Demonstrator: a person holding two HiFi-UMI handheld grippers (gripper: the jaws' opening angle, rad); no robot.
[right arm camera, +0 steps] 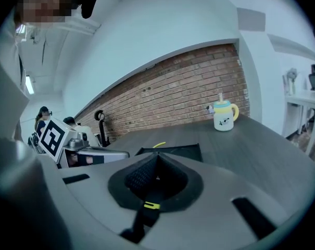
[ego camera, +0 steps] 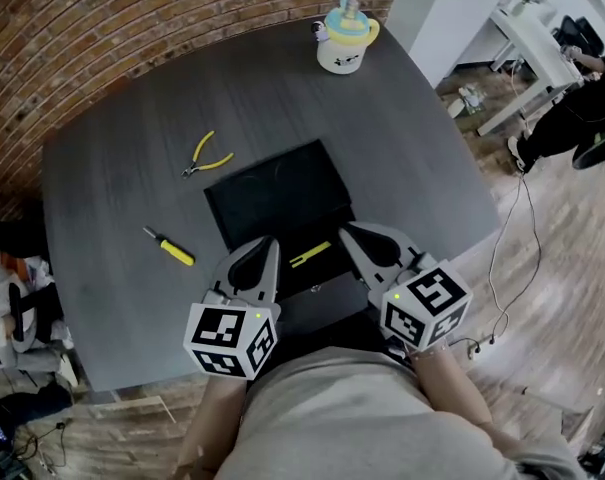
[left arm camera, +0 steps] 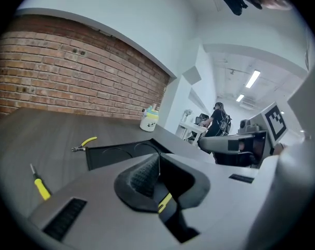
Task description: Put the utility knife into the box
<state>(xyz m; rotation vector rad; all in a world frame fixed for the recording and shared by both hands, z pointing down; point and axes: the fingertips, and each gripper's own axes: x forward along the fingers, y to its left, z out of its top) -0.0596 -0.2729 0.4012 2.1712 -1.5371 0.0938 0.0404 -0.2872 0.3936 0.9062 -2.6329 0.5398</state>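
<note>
A shallow black box (ego camera: pixel 279 196) lies open at the middle of the dark table. The utility knife (ego camera: pixel 310 255), black with a yellow strip, lies just at the box's near side, between my two grippers. My left gripper (ego camera: pixel 270 240) hovers to the knife's left and my right gripper (ego camera: pixel 346 230) to its right, neither touching it. Both are shut on nothing: the ribbed pads meet in the left gripper view (left arm camera: pixel 157 156) and in the right gripper view (right arm camera: pixel 156 156). The box (left arm camera: pixel 121 152) (right arm camera: pixel 173 151) lies ahead of each.
Yellow-handled pliers (ego camera: pixel 207 155) lie beyond the box at the left, and a yellow screwdriver (ego camera: pixel 170 247) lies left of my left gripper. A white cup with a blue lid (ego camera: pixel 344 40) stands at the far edge. A brick wall borders the table's left and far sides.
</note>
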